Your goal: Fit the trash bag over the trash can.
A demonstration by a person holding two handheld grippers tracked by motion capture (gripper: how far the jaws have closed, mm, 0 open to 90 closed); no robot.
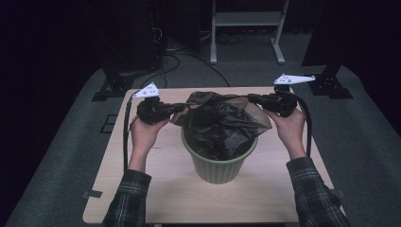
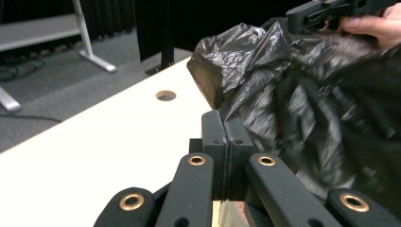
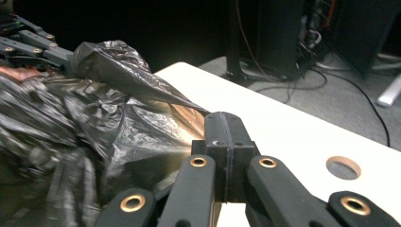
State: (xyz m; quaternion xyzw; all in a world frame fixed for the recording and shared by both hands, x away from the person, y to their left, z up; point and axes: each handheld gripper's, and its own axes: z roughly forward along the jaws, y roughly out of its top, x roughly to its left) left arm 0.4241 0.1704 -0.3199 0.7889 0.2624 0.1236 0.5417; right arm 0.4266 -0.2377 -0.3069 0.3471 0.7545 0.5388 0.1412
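A green bin (image 1: 218, 163) stands mid-table with a crumpled black bag (image 1: 220, 123) stuffed into its mouth. The bag's rim is pulled out to both sides above the bin. My left gripper (image 1: 182, 107) is shut on the bag's left edge, and its jaws meet on the film (image 2: 228, 124). My right gripper (image 1: 250, 98) is shut on the right edge, where a taut fold of bag (image 3: 118, 71) runs into the closed jaws (image 3: 224, 123). Each gripper view shows the other gripper (image 2: 331, 12) (image 3: 28, 45) across the bag (image 2: 302, 94). A hand holds each gripper.
The pale wooden table (image 1: 165, 189) has a round hole (image 2: 165, 95) near the far left and another hole (image 3: 344, 167) near the far right. Behind it are a white frame stand (image 1: 246, 19), black stand feet (image 1: 111, 87) and cables (image 1: 189, 59) on the grey floor.
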